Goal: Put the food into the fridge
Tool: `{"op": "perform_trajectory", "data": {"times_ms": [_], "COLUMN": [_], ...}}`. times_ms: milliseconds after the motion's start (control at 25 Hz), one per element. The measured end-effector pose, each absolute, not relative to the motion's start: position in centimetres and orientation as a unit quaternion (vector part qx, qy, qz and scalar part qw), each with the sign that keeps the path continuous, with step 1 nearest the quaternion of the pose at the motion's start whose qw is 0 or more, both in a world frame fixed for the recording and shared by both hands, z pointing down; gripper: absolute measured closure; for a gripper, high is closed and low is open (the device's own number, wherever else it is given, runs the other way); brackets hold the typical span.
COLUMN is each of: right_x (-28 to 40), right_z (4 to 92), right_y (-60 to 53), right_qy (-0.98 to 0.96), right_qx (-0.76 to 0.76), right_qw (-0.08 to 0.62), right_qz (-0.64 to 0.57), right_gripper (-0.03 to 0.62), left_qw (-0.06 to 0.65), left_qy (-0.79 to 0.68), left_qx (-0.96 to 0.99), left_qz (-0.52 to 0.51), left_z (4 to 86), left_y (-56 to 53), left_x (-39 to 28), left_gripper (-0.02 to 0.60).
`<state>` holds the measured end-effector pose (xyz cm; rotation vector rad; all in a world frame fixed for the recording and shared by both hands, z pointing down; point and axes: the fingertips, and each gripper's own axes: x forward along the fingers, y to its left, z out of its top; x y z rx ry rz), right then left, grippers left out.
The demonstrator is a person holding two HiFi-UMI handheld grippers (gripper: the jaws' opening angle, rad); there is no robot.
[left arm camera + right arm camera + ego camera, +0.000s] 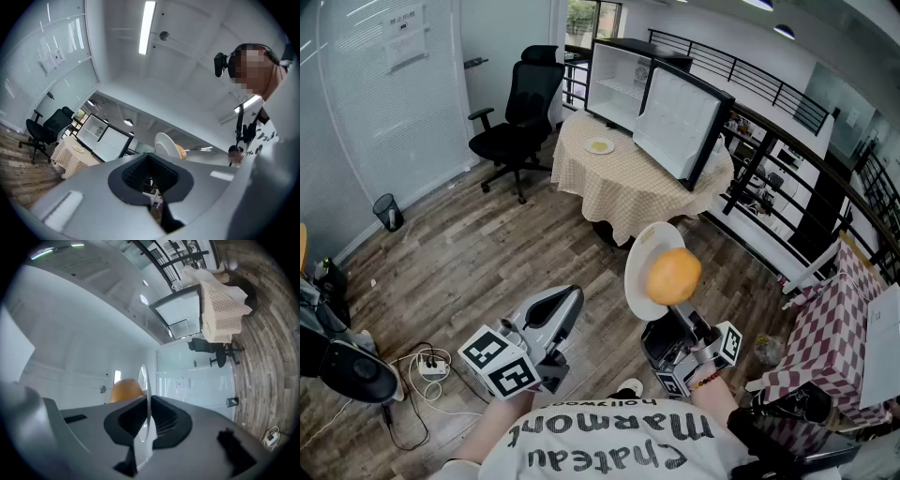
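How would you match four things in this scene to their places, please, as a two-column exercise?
1 white plate
2 round orange food
3 fridge
4 office chair

A on the wooden floor
B on the checked table, door open
C clamped in the right gripper
D lying on the white plate

Pairs: 1-C, 2-D, 3-B, 4-A.

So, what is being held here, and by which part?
The right gripper holds the white plate by its rim, jaws closed on the edge; orange food sits on it. The left gripper holds nothing.
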<state>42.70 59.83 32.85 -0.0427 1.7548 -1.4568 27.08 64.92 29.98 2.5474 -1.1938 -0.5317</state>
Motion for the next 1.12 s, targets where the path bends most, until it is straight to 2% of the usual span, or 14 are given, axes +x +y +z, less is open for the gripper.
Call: {"op": "perform_trajectory", "data": {"times_ms": [360,560,760,1120], "right_x": [41.7,38.5,34.7,27.0], "right_z": [32.5,32.3,34.1,37.7], "right_y": [60.3,59.4,57.2,44.2], "right_qy": [0.705,0.704,0.683,0.653], "right_qx": [-0.002,0.026,0.032,0.006], "right_qw": [0.414,0.408,0.378,0.371], "right_qz": [-0.575,-0.581,-0.624,-0.66], "right_gripper": [0.563,0.563,0.563,0.563], "left_qw": [0.123,0.108,0.121,0.095], "left_qy": [-0.407,-0.426,-0.455,-0.489], "left_qx": [0.887,0.882,0.868,0.852], "left_qz": [-0.182,-0.17,-0.161,-0.161], "left_z": [29.2,29.7,32.1,33.0], "left_y": [65.3,65.0,63.6,55.5], "left_x": [26.5,23.5,20.8,15.2], "left_gripper": [0.575,0.574,0.574,0.575]}}
